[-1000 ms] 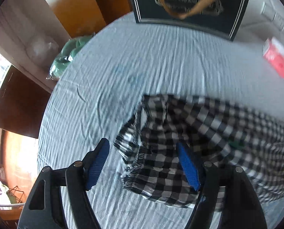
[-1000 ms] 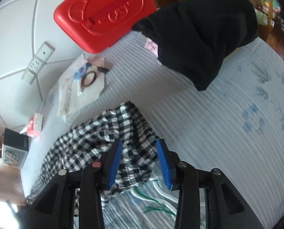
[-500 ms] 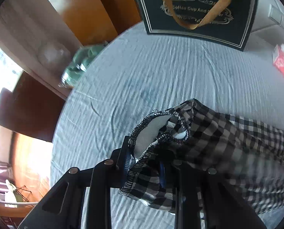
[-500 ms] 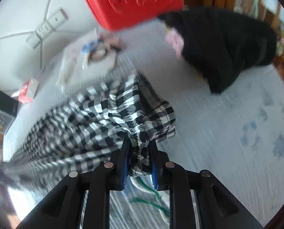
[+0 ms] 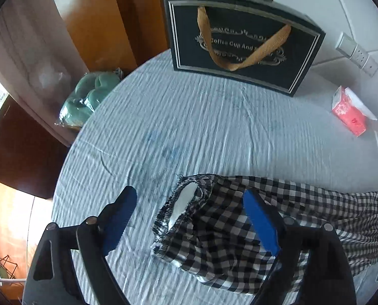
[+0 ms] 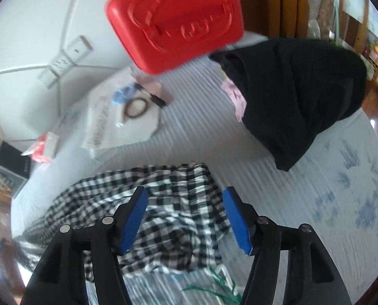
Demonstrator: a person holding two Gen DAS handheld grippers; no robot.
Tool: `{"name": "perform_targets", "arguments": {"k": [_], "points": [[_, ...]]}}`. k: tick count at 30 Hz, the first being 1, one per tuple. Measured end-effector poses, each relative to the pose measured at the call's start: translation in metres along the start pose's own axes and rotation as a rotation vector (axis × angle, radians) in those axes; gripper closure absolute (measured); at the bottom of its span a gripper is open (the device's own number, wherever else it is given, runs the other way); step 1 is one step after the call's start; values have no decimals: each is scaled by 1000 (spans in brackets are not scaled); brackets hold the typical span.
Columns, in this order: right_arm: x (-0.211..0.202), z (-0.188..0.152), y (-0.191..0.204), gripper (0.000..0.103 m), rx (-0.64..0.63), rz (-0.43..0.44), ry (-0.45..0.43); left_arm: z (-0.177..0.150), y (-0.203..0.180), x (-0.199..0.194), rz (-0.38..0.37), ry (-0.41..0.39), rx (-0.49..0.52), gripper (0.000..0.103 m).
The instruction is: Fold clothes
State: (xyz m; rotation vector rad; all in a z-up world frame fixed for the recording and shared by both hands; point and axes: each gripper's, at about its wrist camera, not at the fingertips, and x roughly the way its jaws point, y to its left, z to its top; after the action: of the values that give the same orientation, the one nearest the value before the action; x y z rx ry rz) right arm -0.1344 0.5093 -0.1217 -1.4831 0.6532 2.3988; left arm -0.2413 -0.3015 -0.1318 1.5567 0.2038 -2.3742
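Both my tongs, left [image 5: 189, 222] and right [image 6: 185, 218], are opening with nothing gripped, over the checked shorts [image 5: 252, 226] mid-bed [image 5: 189, 127]; next I'd regrip both hems evenly, fold flat, keep off the far-edge clutter.

a home bedroom, by the look of it: the work surface is a bed spread with a pale blue crinkled sheet [image 5: 189, 127], set against a white padded headboard [image 6: 23, 25] with wall sockets [image 5: 357, 53]. household odds lie about: a dark gift bag [image 5: 242, 43], a red plastic case [image 6: 173, 17], a black garment [image 6: 295, 94], and wooden furniture [image 5: 95, 17] beside the bed.
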Motion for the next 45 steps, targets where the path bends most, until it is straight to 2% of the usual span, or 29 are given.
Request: {"name": "perform_targets", "arguments": {"k": [3, 4, 5, 6, 7, 8, 10, 12, 13, 14, 15, 16, 17, 18, 19, 20, 21, 22, 23, 24, 29, 33, 37, 42, 45], "points": [[29, 0, -1, 41, 11, -25, 71, -5, -9, 27, 22, 64, 18, 17], [39, -3, -1, 41, 6, -35, 91, -7, -11, 32, 29, 79, 33, 22], [48, -6, 0, 50, 0, -37, 114, -11, -15, 39, 48, 97, 55, 35], [53, -9, 3, 67, -11, -25, 139, -14, -18, 45, 80, 113, 77, 71], [57, -11, 6, 96, -22, -11, 165, -17, -20, 50, 104, 124, 90, 87], [53, -11, 9, 99, -35, 8, 153, -16, -19, 51, 108, 118, 78, 87], [32, -4, 11, 99, -31, 43, 44, -10, -11, 49, 117, 81, 29, 87], [22, 9, 4, 99, 18, 49, -42, 3, -3, 51, 160, 44, -11, 87], [24, 14, 2, 99, 37, 44, -51, 12, 2, 54, 178, 27, -45, 87], [30, 18, 0, 93, 55, 29, -49, 17, 6, 55, 178, 21, -75, 87], [31, 18, -2, 91, 75, 25, -46, 24, 10, 56, 165, 19, -111, 87], [32, 17, -4, 86, 96, 21, -43, 29, 16, 55, 122, 26, -153, 87], [33, 16, -7, 80, 117, 17, -40, 30, 20, 52, 75, 37, -178, 86], [33, 16, -9, 79, 138, 13, -36, 31, 24, 48, 27, 43, -202, 78], [34, 15, -11, 79, 159, 9, -33, 30, 28, 40, -21, 36, -220, 63], [24, 9, -12, 77, 173, 32, -59, 26, 32, 29, -56, 23, -228, 53], [14, 0, -14, 74, 182, 44, -85, 20, 35, 19, -77, 12, -229, 24], [6, -7, -15, 65, 189, 50, -103, 14, 37, 8, -94, -1, -227, 0], [1, -14, -16, 54, 200, 59, -109, 6, 38, 0, -96, -10, -219, 0], [-3, -21, -17, 51, 211, 69, -113, -3, 38, -6, -88, -7, -207, 0], [-13, -64, -32, 50, 288, 86, -84, -38, 27, -14, -15, 5, -137, 0], [2, -81, -40, 49, 349, 131, -47, -63, 15, -1, -43, 22, -144, 0], [13, -83, -41, 43, 384, 180, -52, -70, 0, 21, -22, 54, -146, 0], [37, -79, -25, 42, 355, 142, -49, -80, -19, 56, -34, 147, -151, 0], [47, -81, -21, 39, 364, 129, -86, -89, -25, 58, -5, 105, -175, 0]]}}
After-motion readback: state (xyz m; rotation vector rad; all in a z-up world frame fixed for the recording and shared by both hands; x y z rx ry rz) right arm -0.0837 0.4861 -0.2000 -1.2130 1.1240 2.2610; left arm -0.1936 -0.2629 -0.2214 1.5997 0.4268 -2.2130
